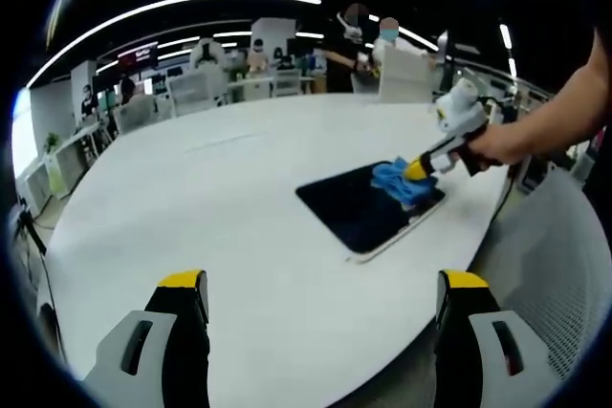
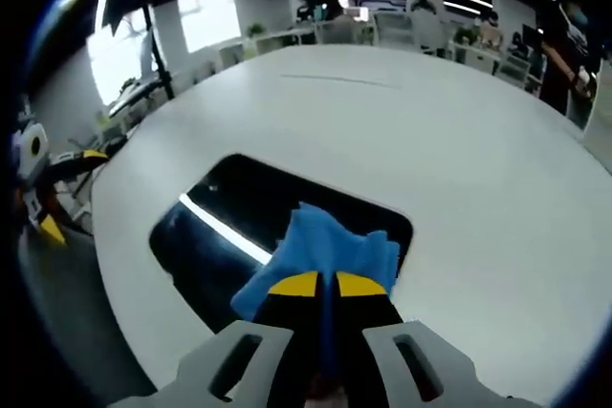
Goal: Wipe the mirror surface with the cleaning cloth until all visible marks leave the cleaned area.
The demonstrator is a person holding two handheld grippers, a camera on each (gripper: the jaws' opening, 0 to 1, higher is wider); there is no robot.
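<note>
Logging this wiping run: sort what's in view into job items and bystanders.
Job items: mirror; blue cleaning cloth, clamped in the right gripper and pressed on the mirror.

Bystanders: left gripper, open over the white table; office desks and people behind.

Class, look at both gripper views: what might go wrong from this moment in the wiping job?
1. The mirror lies near the table edge, so a hard push might slide it off.
2. The right gripper pinches the blue cloth by a small fold; it may slip free.
</note>
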